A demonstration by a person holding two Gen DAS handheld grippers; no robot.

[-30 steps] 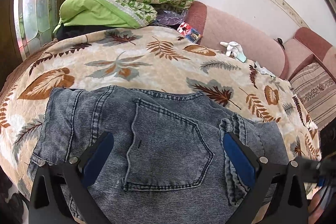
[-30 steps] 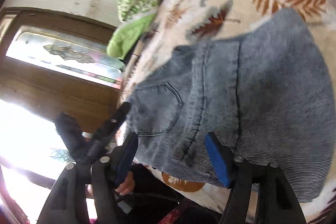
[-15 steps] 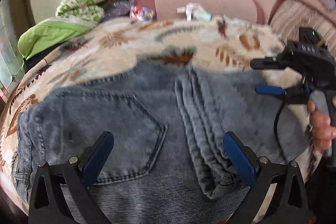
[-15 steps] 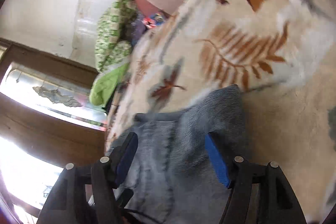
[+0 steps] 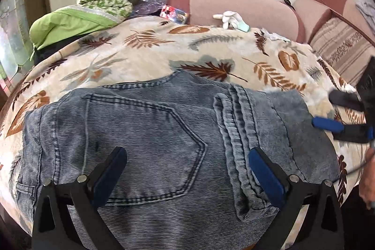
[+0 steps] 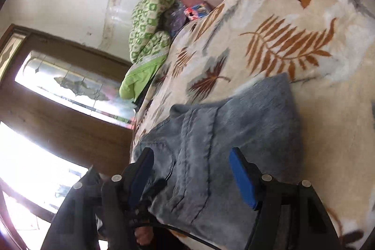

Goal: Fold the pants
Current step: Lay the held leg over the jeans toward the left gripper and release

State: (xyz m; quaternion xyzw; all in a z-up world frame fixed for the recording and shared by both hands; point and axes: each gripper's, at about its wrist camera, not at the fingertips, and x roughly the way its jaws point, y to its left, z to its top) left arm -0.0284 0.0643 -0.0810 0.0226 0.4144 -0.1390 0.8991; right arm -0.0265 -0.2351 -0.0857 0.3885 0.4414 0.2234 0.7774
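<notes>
Folded grey-blue jeans [image 5: 164,132] lie flat on a leaf-patterned blanket [image 5: 145,57], back pocket up and a thick seam fold right of centre. My left gripper [image 5: 187,170] hangs open over the pocket and that fold, with only the flat cloth below its pads. My right gripper [image 5: 324,109] comes in from the right edge, open, just past the jeans' right corner. In the right wrist view the right gripper [image 6: 191,175] stands open above the jeans [image 6: 222,137], gripping nothing.
Green quilts [image 5: 105,1] are piled at the back left beside a pink sofa back [image 5: 234,6]. A white glove [image 5: 230,18] and a small colourful packet [image 5: 174,13] lie along the blanket's far edge. A wooden door with glass panes [image 6: 70,90] stands at the left.
Both cameras have swung and sunk a little toward the jeans. The right gripper has shifted to the jeans' right corner. The jeans lie as before, and both grippers have stayed open.
</notes>
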